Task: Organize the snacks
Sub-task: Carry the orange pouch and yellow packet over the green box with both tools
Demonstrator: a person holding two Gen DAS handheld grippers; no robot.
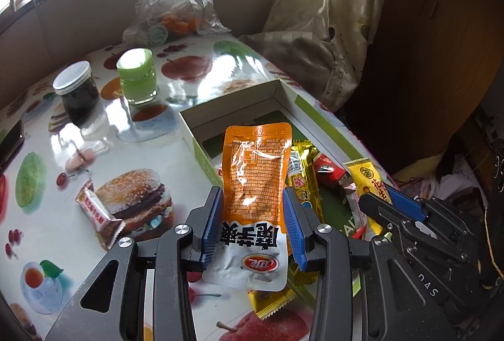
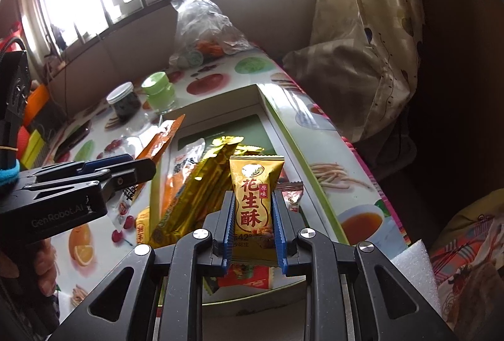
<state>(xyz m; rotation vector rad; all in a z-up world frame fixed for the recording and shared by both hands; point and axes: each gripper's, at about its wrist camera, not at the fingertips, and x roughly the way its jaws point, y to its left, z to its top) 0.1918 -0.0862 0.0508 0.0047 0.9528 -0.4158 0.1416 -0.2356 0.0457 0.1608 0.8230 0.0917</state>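
Observation:
My left gripper (image 1: pixel 253 212) is shut on an orange and white snack pouch (image 1: pixel 255 180), held upright over the near end of a shallow white box with green trim (image 1: pixel 201 133). My right gripper (image 2: pixel 253 221) is shut on a yellow peanut candy packet (image 2: pixel 254 199), also above the box (image 2: pixel 280 133). From the right wrist view, the left gripper (image 2: pixel 138 167) shows at the left with the orange pouch (image 2: pixel 163 136). In the left wrist view the right gripper (image 1: pixel 387 202) and its yellow packet (image 1: pixel 368 180) appear at the right. Several gold and red snacks (image 2: pixel 201 183) lie in the box.
On the fruit-print tablecloth (image 1: pixel 126 133) stand a dark jar with a white lid (image 1: pixel 77 92) and a green-lidded jar (image 1: pixel 137 76). A wrapped candy (image 1: pixel 99 212) lies loose at the left. A clear plastic bag of fruit (image 1: pixel 176 1) sits at the back. Curtain and bedding (image 1: pixel 330 26) border the right.

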